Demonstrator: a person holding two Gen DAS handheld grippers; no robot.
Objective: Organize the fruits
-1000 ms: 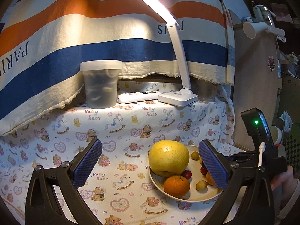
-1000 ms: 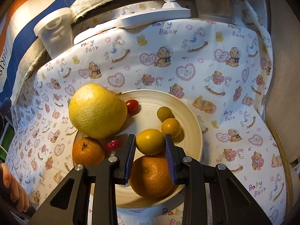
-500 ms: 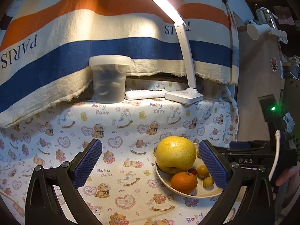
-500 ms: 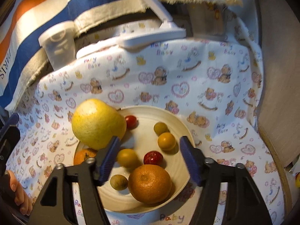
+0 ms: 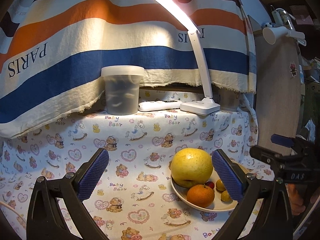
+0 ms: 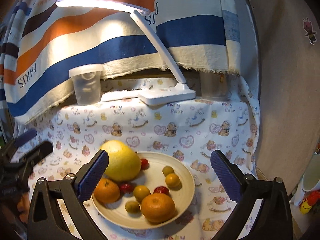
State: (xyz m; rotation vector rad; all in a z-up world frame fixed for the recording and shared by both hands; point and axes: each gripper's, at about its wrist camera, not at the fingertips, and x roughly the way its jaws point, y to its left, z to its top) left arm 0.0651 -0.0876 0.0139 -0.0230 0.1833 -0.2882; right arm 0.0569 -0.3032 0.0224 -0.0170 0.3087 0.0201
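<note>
**Both claws open above the fruit plate**

Right claw [image 6: 159, 177]: blue pads spread wide, nothing between them, held over the near side of the plate [image 6: 188, 177]. Left claw [image 5: 160, 175]: also wide open and empty, over the bear-print tablecloth [image 5: 128, 140], with the plate [image 5: 180, 192] by its right pad.

Plate contents, near to far in the right wrist view: large mandarin [image 6: 158, 207] at the front rim; small greenish fruit [image 6: 132, 207] just left of it; yellow round fruit [image 6: 141, 193] and a red one [image 6: 161, 190] behind. Second mandarin [image 6: 107, 190] at the left rim, partly behind the left pad. Two small yellow fruits [image 6: 173, 180] touching, toward the right. Big yellow pear-like fruit [image 6: 122, 161] at the back left; a red one [image 6: 144, 163], possibly a cherry tomato, sits against it.

Far edge of the table: lidded translucent tub [image 5: 122, 91], white remote [image 5: 160, 106], lit desk lamp [image 5: 200, 107]. Striped cloth [image 5: 80, 40] hangs behind.
</note>
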